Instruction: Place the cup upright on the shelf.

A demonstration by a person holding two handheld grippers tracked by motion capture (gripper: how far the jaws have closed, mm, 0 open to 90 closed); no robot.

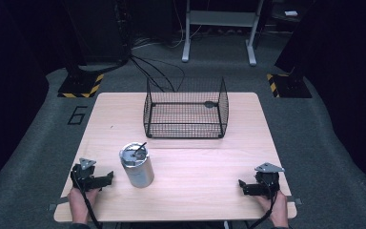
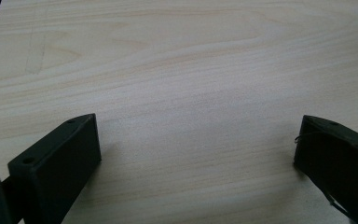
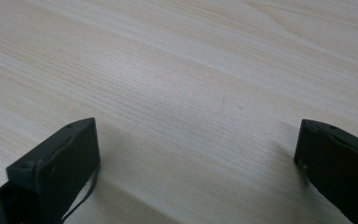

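Observation:
A silver metal canister (image 1: 137,164) with a dark handle on its lid stands on the wooden table (image 1: 186,200), front left of centre. Behind it, at the table's back middle, sits a black wire basket (image 1: 186,110) with a small dark object (image 1: 210,103) inside near its back right. My left gripper (image 1: 106,177) rests near the front left edge, just left of the canister, and it is open. In the left gripper view its jaws stand wide apart over bare wood (image 2: 196,121). My right gripper (image 1: 244,187) rests at the front right, open, nothing between its jaws over bare wood (image 3: 196,121).
Grey carpet surrounds the table. Beyond the far edge lie black cables (image 1: 152,71), a white frame's legs (image 1: 219,33) and yellow-black striped bases (image 1: 81,86) at left and right. A "6" (image 1: 77,115) is marked on the floor at left.

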